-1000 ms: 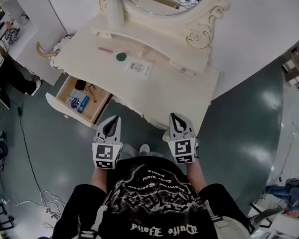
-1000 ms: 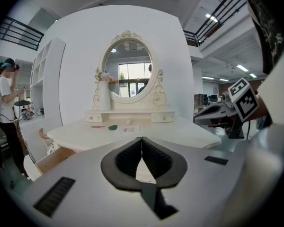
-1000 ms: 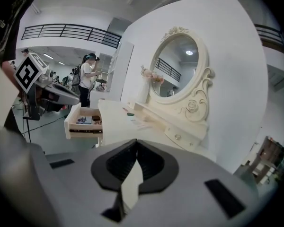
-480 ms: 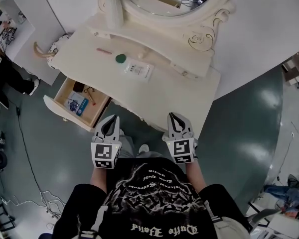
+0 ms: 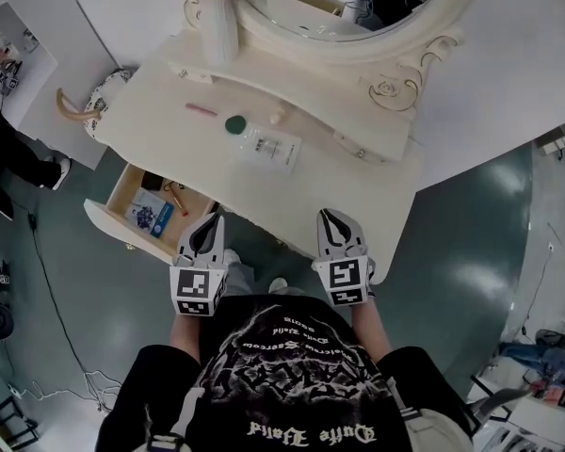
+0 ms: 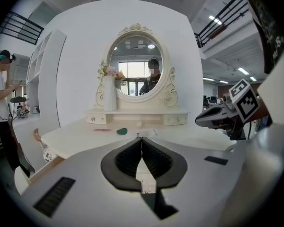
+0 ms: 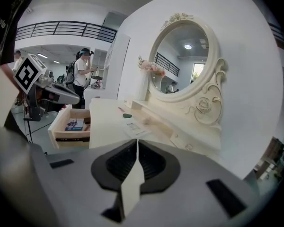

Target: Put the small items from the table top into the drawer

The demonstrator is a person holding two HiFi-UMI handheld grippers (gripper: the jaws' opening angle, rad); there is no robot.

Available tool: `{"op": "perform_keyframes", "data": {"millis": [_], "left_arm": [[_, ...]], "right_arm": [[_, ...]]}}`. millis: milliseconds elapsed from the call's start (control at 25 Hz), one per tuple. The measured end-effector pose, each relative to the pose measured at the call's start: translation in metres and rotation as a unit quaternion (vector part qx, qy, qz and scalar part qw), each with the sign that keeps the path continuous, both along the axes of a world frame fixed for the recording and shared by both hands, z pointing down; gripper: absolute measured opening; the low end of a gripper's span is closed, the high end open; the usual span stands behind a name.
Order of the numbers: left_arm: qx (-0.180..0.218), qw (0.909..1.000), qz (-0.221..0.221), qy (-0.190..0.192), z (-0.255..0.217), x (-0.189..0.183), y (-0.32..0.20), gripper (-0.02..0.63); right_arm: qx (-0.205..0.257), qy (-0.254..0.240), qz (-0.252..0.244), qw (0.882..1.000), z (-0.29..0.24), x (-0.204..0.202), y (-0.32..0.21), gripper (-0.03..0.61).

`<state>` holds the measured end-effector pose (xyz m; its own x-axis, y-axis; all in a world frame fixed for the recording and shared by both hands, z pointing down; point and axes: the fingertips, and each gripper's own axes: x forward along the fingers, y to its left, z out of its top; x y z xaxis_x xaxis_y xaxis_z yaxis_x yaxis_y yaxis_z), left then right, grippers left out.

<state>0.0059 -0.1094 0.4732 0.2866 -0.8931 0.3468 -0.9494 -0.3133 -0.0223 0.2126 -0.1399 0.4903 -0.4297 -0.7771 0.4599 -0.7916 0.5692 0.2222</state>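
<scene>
Over the last second the open drawer (image 5: pixel 121 185) has drawn closer to both grippers, so the person has stepped in. The left gripper (image 5: pixel 212 224) hangs just short of the drawer's right corner. The right gripper (image 5: pixel 331 220) is well to the drawer's right. Both have their jaws pressed together on nothing. A blue packet (image 5: pixel 152 217) lies in the drawer. Beyond the drawer, on the table top (image 5: pixel 160 111), wait a clear packet (image 5: pixel 274 147), a green disc (image 5: pixel 234 124) and a pink stick (image 5: pixel 201 109). I judge that the next pick is only being approached.
</scene>
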Motion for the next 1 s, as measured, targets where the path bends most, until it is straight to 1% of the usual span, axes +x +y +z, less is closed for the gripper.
{"op": "perform_keyframes", "data": {"millis": [280,480,640,720,880,1000], "left_arm": [[-0.01,0.9999,0.014,0.004,0.006,-0.029,-0.026,0.015],[-0.01,0.9994,0.032,0.006,0.008,-0.038,-0.04,0.015],[-0.015,0.9989,0.043,0.009,0.011,-0.049,-0.05,0.015],[-0.013,0.9987,0.048,0.014,0.01,-0.055,-0.055,0.015],[-0.007,0.9981,0.058,0.022,0.005,-0.067,-0.061,0.015],[-0.008,0.9979,0.061,0.023,-0.001,-0.073,-0.06,0.015]], "right_arm": [[-0.007,-0.002,0.022,1.0,-0.002,-0.022,-0.021,0.012],[-0.021,-0.003,0.057,0.998,0.003,-0.023,-0.029,0.012],[-0.033,0.004,0.064,0.997,0.008,-0.038,-0.032,0.012],[-0.042,0.01,0.065,0.997,0.01,-0.046,-0.034,0.022],[-0.051,0.011,0.076,0.996,0.011,-0.062,-0.045,0.073],[-0.058,0.007,0.075,0.995,0.012,-0.074,-0.048,0.086]]}}
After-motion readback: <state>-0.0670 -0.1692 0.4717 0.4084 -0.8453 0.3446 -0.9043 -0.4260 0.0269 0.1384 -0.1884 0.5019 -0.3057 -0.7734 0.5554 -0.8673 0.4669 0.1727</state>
